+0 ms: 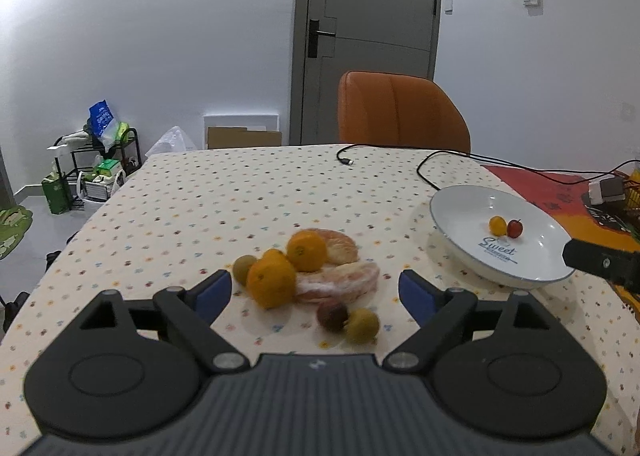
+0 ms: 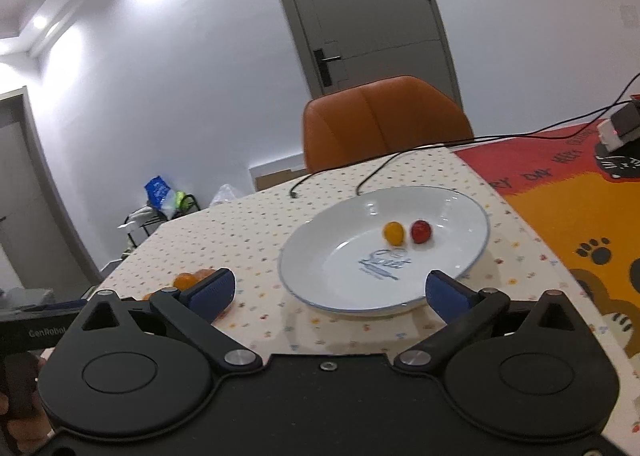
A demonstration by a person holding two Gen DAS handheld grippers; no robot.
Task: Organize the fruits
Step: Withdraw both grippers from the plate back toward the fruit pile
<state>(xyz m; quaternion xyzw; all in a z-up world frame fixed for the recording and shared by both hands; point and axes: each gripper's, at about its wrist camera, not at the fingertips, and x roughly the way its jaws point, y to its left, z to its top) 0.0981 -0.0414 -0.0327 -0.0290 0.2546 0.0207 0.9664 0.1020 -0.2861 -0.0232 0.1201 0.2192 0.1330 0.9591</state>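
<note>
Nearest the left wrist camera, the left tool (image 1: 316, 288) stands with its blue-padded fingers spread wide and nothing between them. It hovers just short of the fruit pile on the dotted surface (image 1: 200, 208).

Pile contents, as seen from the left wrist:
- Two oranges: the near orange (image 1: 271, 281) and the far orange (image 1: 306, 250), touching or nearly so.
- Two peeled citrus segments (image 1: 344, 276), lying behind and beside the oranges.
- One small green fruit (image 1: 244, 268) at the left of the pile.
- One dark red fruit (image 1: 332, 317) and one yellow-green fruit (image 1: 362, 325), side by side at the near edge.

The right tool (image 2: 330, 288) is likewise fully spread and empty, positioned at the near rim of the white plate (image 2: 320, 296). The plate already contains a small yellow fruit (image 2: 393, 233) and a small red fruit (image 2: 421, 231), close together. The plate stands well apart from the pile, to its right.

Handling assessment:
- Oranges: likely firm and moderately heavy. Grip across the widest part; the round skin may roll if taken off-centre.
- Small fruits: light, smooth, prone to slip or roll away. Close gently on the middle.
- Peeled segments: soft and fragile. Apply minimal pressure at the thick outer curve, or the membrane may tear.
</note>
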